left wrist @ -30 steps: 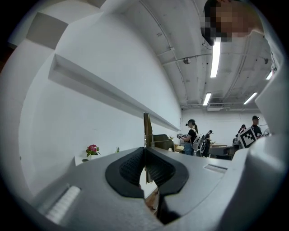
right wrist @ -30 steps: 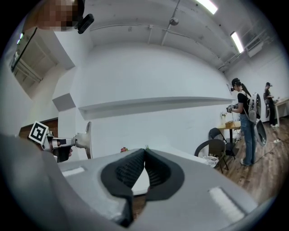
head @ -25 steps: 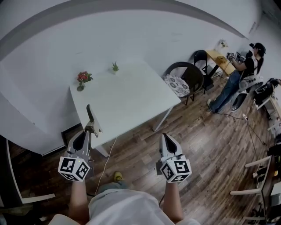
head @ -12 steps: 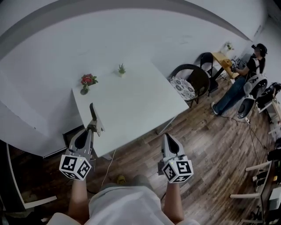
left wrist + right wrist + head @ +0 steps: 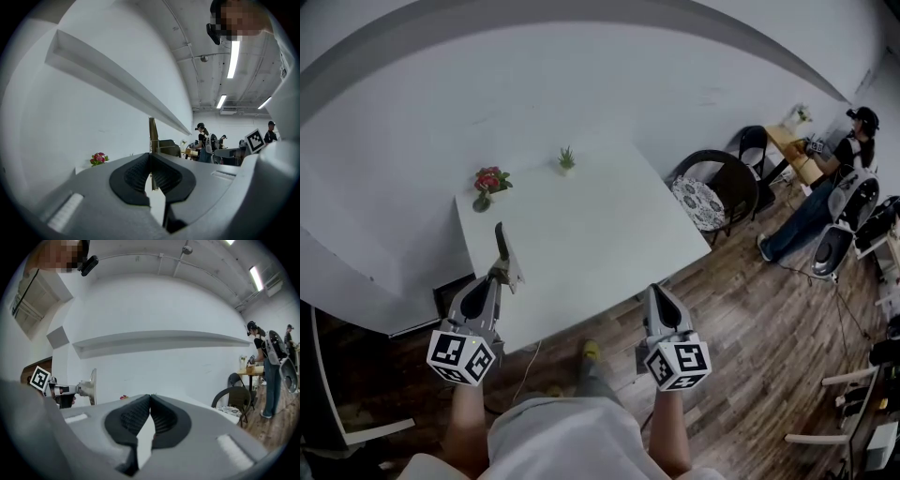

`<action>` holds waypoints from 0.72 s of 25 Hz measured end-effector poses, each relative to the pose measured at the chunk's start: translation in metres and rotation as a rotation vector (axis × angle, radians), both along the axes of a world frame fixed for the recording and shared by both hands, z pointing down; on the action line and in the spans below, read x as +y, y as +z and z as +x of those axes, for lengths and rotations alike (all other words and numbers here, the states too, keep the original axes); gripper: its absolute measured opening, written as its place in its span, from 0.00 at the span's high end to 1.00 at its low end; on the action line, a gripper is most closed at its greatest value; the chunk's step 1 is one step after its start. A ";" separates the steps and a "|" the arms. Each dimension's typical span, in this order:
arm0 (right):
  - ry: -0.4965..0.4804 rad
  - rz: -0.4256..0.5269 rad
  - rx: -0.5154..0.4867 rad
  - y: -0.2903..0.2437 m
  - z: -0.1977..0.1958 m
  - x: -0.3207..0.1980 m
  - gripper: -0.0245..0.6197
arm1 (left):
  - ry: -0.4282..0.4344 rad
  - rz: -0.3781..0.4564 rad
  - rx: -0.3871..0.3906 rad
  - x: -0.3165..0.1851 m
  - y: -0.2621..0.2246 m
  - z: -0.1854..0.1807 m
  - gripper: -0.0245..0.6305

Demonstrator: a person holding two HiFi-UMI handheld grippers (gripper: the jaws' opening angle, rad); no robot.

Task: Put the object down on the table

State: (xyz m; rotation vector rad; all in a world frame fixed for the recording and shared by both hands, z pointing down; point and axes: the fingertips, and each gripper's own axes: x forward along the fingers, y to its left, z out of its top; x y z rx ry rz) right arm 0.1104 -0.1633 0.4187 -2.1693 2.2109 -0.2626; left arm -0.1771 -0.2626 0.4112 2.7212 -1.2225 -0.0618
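Approaching the bench: your left tool (image 5: pixel 498 276) is pinched tight on a thin, flat object (image 5: pixel 500 242). The object's long axis stands up out of the jaws, just over the near left edge of the white bench (image 5: pixel 591 234). The bench top lies ahead and to the right of the object, and a pot of red flowers (image 5: pixel 487 180) sits at the far left corner. Your right tool (image 5: pixel 659 292), pressed together on nothing, hangs over the floor off the near edge. The left hand is the nearer. The put-down likely means going forward, then laying that axis flat.
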 end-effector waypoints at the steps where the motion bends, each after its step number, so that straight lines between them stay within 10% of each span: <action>1: -0.007 0.001 -0.003 0.000 0.004 -0.008 0.96 | -0.008 0.001 -0.001 -0.006 0.000 0.003 0.94; 18: -0.148 0.010 -0.039 0.004 0.092 -0.144 0.96 | -0.142 0.011 -0.056 -0.095 -0.007 0.086 0.94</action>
